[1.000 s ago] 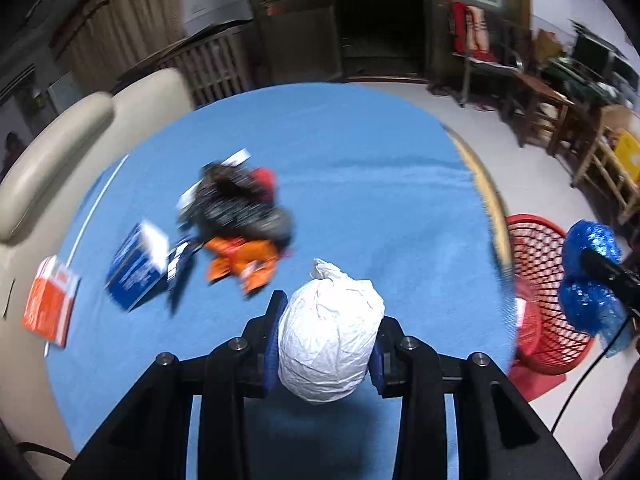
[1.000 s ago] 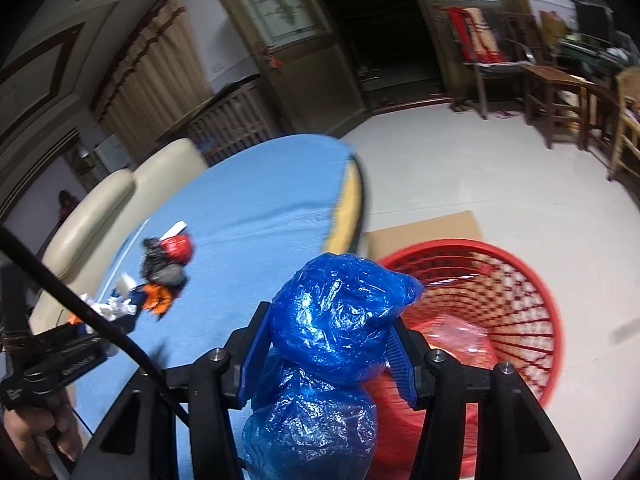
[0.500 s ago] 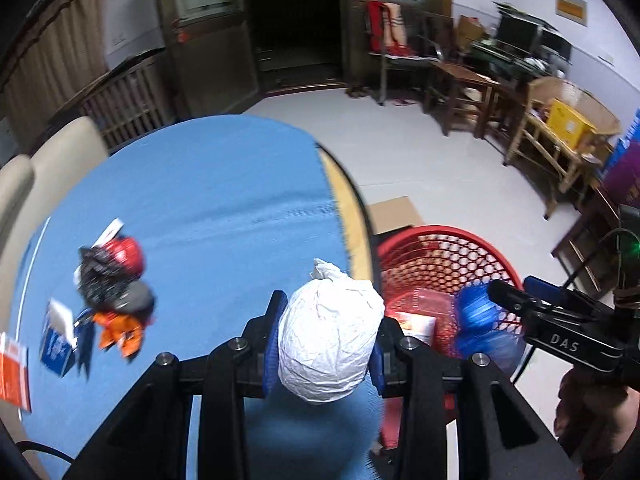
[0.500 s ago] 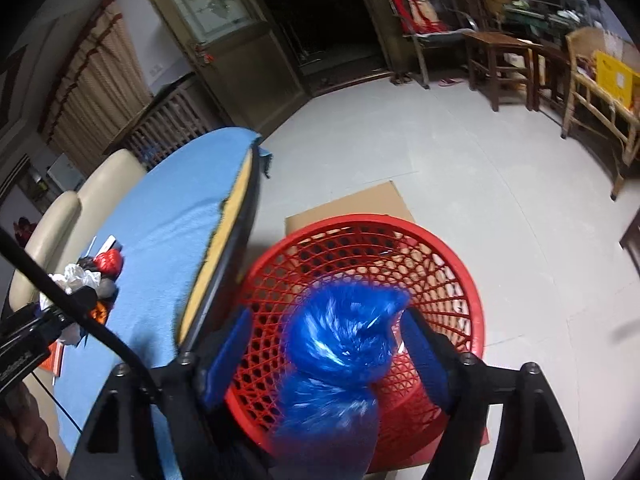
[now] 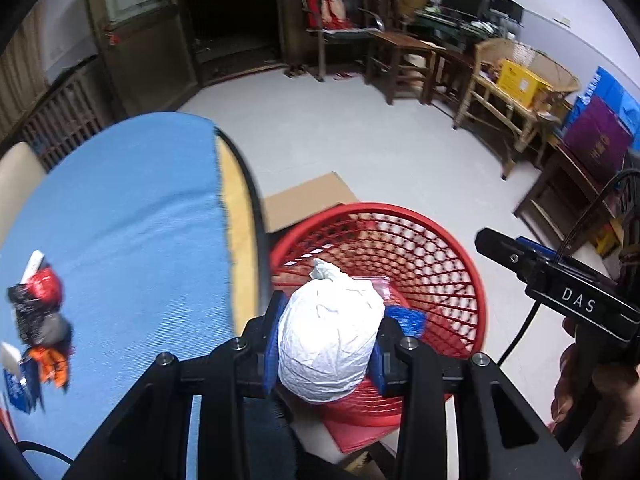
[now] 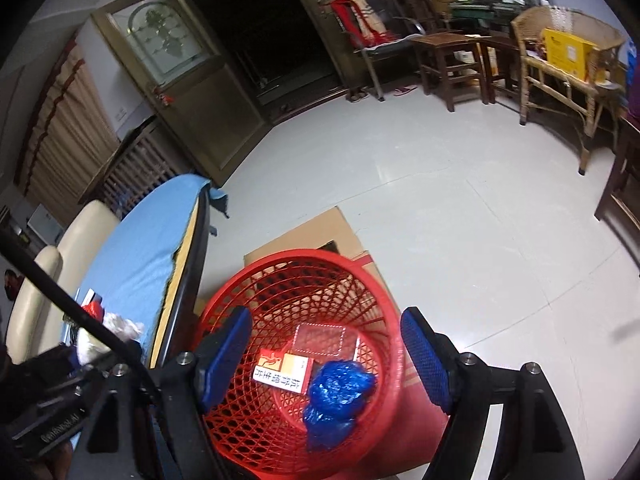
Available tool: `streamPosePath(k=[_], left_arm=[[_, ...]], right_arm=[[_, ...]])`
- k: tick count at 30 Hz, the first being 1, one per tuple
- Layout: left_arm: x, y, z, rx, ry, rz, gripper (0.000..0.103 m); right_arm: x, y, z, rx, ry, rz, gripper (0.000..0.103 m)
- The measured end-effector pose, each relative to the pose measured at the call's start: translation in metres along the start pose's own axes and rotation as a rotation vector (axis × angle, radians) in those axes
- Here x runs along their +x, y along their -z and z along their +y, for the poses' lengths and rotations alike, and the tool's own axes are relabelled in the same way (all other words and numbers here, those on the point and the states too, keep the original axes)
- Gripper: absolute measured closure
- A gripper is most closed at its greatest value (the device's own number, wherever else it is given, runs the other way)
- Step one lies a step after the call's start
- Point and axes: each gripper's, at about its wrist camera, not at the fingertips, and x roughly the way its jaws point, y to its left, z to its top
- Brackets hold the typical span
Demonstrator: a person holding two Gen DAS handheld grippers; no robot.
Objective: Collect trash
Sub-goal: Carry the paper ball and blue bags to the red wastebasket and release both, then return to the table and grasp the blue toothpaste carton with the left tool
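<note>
Releasing well means centring the left gripper (image 5: 326, 342), pinching the white wad (image 5: 328, 340), over the basket (image 6: 256, 280). The right gripper (image 6: 326, 356) hangs spread, empty.

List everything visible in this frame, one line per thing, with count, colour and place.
Basket: one, red mesh, on the floor beside the table.
Plastic bag: one, blue, inside the basket.
Carton: one, orange and white, at the basket bottom.
Paper ball: one, white, held over the basket.
Table: one, blue cloth.
Trash pile: one, black, red, orange, on the table.
Cardboard: one, brown, on the floor behind the basket.
Left gripper: shut on the paper ball.
Right gripper: open above the basket.
</note>
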Motion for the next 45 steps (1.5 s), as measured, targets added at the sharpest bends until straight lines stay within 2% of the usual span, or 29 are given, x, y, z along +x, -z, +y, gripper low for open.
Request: streamPosePath(k=[3,4,5,7,12,17,22,36,41,45], left_arm=[[0.011,-0.004,-0.010,0.017,0.076,0.034,0.061],[0.015,-0.004,-0.012,0.022,0.098,0.047,0.051],[0.019,-0.005,-0.015,0.030,0.114,0.064,0.035],[0.024,-0.006,-0.019,0.042,0.101,0.079,0.024],[0.013,-0.003,-0.002,0.000,0.081,0.048,0.024],[-0.009,0.008,0.041,-0.096,0.029,-0.003,0.024],[-0.034,0.038,0.099,-0.243,-0.046,-0.040,0.024],[-0.088,0.144,0.247,-0.618,-0.252,-0.099,0.024],[-0.107,0.167,0.301,-0.737,-0.320,-0.137,0.024],[-0.111,0.171,0.343,-0.797,-0.347,-0.171,0.023]], right_arm=[[-0.003,-0.001,-0.003,0.006,0.007,-0.007,0.023],[-0.003,-0.002,-0.004,0.008,0.008,-0.009,0.023],[-0.005,-0.001,-0.005,0.010,0.009,-0.011,0.023],[-0.007,-0.002,-0.006,0.013,0.011,-0.014,0.023],[-0.013,-0.004,-0.006,0.011,0.016,-0.028,0.023],[-0.015,-0.006,0.002,-0.002,0.014,-0.033,0.023],[-0.015,-0.005,0.021,-0.033,-0.006,-0.030,0.023],[-0.001,0.023,0.128,-0.228,-0.104,0.041,0.023],[0.003,0.036,0.160,-0.292,-0.131,0.067,0.023],[0.002,0.042,0.178,-0.324,-0.146,0.072,0.023]])
